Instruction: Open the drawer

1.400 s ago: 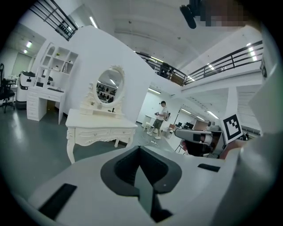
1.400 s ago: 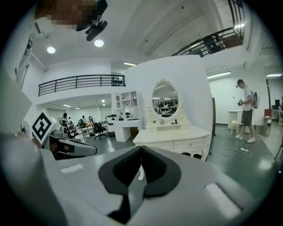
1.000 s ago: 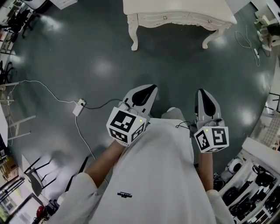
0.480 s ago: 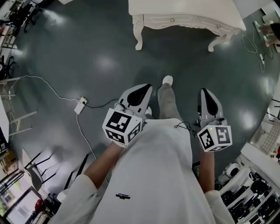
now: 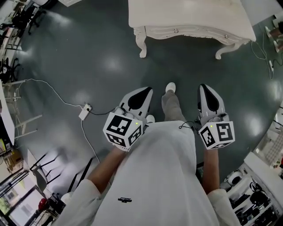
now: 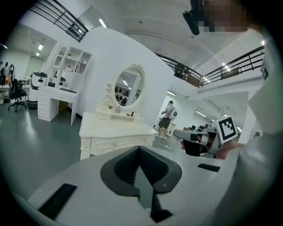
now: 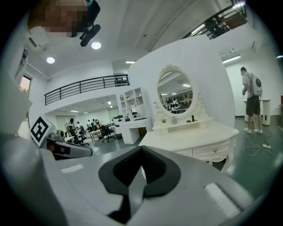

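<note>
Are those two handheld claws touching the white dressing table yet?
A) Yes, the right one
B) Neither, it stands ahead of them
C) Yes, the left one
B: in the head view, the left gripper and right gripper hang over the floor, with the dressing table standing apart, farther ahead.

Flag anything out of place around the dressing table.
Only a corded white plug block stands out: it lies loose on the floor, left of the person. The dressing table stands level with its drawers shut. Nothing is spilled or damaged.
</note>
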Motion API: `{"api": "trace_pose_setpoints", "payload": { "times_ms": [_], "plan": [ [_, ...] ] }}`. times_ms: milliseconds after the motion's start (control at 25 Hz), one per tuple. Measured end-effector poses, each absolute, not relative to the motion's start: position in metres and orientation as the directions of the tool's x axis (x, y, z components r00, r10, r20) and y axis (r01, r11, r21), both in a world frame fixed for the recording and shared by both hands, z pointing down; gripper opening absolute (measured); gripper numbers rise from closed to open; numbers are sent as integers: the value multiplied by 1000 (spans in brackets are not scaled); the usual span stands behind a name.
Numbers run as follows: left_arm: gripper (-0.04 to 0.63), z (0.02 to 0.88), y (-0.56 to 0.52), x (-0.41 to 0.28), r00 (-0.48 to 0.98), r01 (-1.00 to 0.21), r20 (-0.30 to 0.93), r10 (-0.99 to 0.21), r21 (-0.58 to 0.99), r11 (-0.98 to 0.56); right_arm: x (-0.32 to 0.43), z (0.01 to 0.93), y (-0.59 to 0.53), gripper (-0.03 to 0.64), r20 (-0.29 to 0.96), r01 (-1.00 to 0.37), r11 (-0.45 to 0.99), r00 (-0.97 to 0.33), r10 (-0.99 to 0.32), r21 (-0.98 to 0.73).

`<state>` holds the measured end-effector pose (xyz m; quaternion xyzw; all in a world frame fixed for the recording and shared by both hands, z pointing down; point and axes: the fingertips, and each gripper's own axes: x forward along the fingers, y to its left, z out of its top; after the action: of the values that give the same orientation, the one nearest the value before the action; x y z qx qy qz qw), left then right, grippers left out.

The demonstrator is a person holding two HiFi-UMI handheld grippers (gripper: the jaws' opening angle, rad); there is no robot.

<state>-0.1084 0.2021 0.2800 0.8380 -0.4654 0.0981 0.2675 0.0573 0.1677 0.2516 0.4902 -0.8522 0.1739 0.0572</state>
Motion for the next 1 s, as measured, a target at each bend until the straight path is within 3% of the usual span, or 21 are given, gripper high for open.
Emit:
{"api": "trace_pose_setpoints", "payload": {
  "times_ms": [520, 1000],
  "plan": [
    [9, 270, 61, -63, 495, -866, 459, -738, 327, -378, 91, 270, 21, 11, 301, -822, 510, -568, -766, -253],
    [9, 279, -1, -38, 424, -903, 495, -759, 293, -314, 86, 296, -50, 11, 316, -754, 611, -657, -685, -244]
  ]
}}
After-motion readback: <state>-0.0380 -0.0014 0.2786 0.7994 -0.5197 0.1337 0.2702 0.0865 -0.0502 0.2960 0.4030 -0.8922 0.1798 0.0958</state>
